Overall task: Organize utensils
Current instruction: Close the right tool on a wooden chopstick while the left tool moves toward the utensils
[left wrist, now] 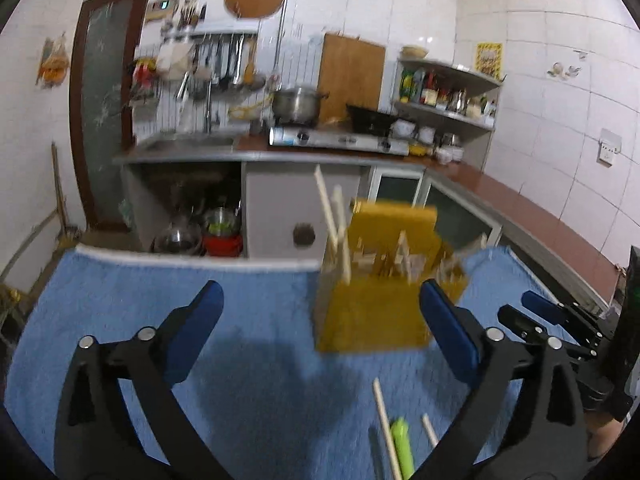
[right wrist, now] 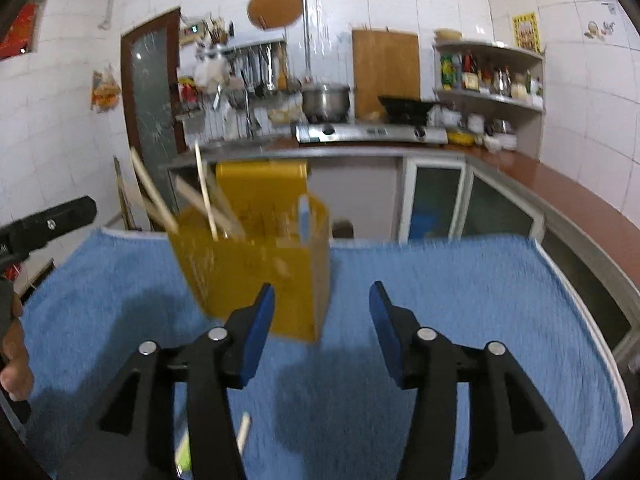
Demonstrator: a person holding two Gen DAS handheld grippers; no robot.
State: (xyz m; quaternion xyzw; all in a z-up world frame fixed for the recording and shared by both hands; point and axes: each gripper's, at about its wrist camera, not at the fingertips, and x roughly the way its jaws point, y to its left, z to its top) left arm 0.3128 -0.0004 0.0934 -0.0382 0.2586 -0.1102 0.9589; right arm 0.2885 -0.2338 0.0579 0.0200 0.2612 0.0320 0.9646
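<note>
Your left tongs (left wrist: 320,316) stand wide apart and your right tongs (right wrist: 322,312) part-spread; neither grips anything. The yellow utensil holder (left wrist: 372,304), a perforated box blurred in both views, stands upright on the blue-towelled desk (left wrist: 160,300), pale chopsticks (left wrist: 332,220) leaning out. Loose chopsticks (left wrist: 386,428) and a green-handled utensil (left wrist: 402,446) lie nearer you.

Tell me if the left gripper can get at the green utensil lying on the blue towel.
Probably yes: the left gripper is open and empty, and the green utensil lies uncovered on the towel, beside loose chopsticks.
</note>
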